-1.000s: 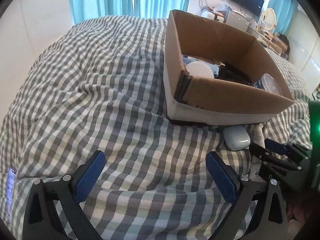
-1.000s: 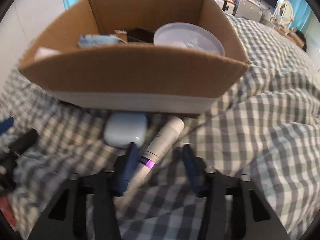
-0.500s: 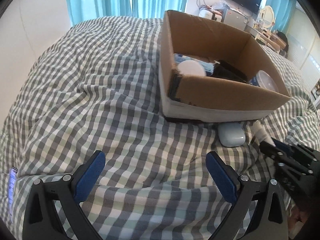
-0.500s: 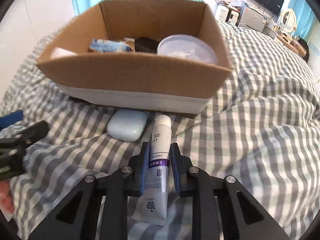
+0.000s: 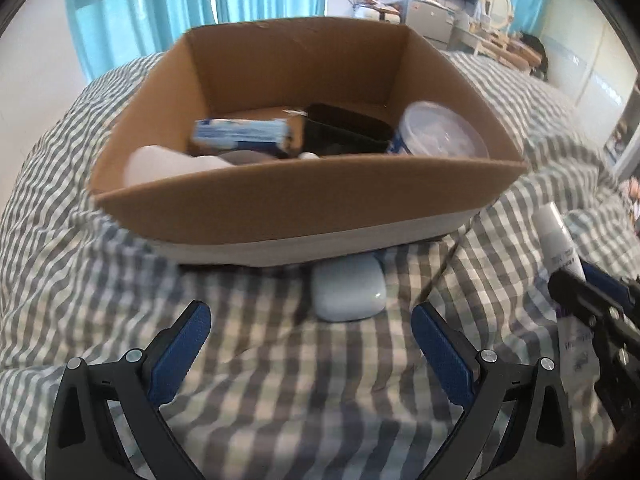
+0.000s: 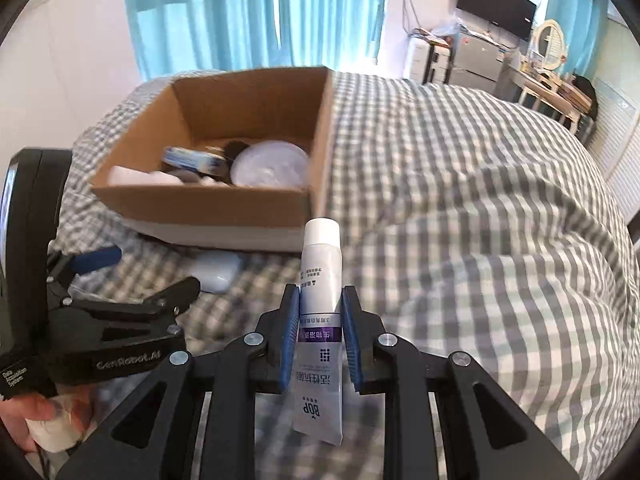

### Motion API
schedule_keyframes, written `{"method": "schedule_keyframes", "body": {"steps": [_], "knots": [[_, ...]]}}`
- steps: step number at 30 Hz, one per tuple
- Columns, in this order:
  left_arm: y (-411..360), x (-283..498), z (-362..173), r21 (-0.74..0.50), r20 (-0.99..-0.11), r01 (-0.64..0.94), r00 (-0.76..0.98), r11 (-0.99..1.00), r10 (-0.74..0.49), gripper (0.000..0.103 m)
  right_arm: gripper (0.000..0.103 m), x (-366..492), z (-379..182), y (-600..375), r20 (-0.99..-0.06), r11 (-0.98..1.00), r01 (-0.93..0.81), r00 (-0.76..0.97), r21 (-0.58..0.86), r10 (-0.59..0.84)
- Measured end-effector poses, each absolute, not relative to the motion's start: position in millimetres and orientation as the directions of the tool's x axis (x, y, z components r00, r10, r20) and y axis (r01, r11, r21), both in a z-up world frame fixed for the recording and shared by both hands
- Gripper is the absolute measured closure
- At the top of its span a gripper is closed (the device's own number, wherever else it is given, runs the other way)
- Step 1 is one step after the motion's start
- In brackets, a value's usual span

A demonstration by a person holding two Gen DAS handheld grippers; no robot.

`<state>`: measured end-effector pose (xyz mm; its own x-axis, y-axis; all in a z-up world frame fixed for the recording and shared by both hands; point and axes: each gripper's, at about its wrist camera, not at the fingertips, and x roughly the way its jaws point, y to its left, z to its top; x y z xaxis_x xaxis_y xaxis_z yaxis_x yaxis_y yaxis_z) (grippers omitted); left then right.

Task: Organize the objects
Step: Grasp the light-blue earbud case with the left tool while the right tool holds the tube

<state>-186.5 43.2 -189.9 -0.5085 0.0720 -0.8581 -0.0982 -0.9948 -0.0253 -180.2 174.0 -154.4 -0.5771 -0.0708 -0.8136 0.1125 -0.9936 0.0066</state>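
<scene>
My right gripper is shut on a white tube with a purple band and holds it above the checked bedspread; the tube also shows in the left wrist view. My left gripper is open, with a pale blue-white case lying on the bed just ahead between its fingers. The case lies against the front wall of a cardboard box, which also shows in the right wrist view. The box holds a blue packet, a black item, a round clear-lidded tub and white things.
The checked bedspread is rumpled, with a high fold to the right. Blue curtains, a wall television and furniture stand beyond the bed. The left gripper's body is at the left of the right wrist view.
My right gripper closed on the tube and lifted it off the bed, backing away from the box. My left gripper moved right and closer, now facing the case and the box front.
</scene>
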Motion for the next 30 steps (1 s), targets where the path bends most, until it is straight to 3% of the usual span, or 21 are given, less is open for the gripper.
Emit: {"method": "schedule_keyframes", "body": {"steps": [8,16,30], "knots": [[55.8,-212.3,-217.1,-0.025,-0.878,-0.065,-0.476,-0.998,0.053,0.004,0.084,-187.9,-175.8,176.5,-0.834,-0.99,0.124,-0.538,0.06,-0.118],[58.6,-219.4,-227.2,-0.105,-0.883,-0.11,-0.447,-0.988,0.143,0.052,0.084,-191.6,-182.8,177.6,-0.856,-0.991,0.109,-0.503,0.072,-0.118],[40.6,-184.4,-201.2,-0.161,-0.884,-0.101,-0.428,-0.982,0.189,0.052,0.083,-201.9,-208.9,170.4,-0.886,-0.995,0.088,-0.456,0.053,-0.088]]}}
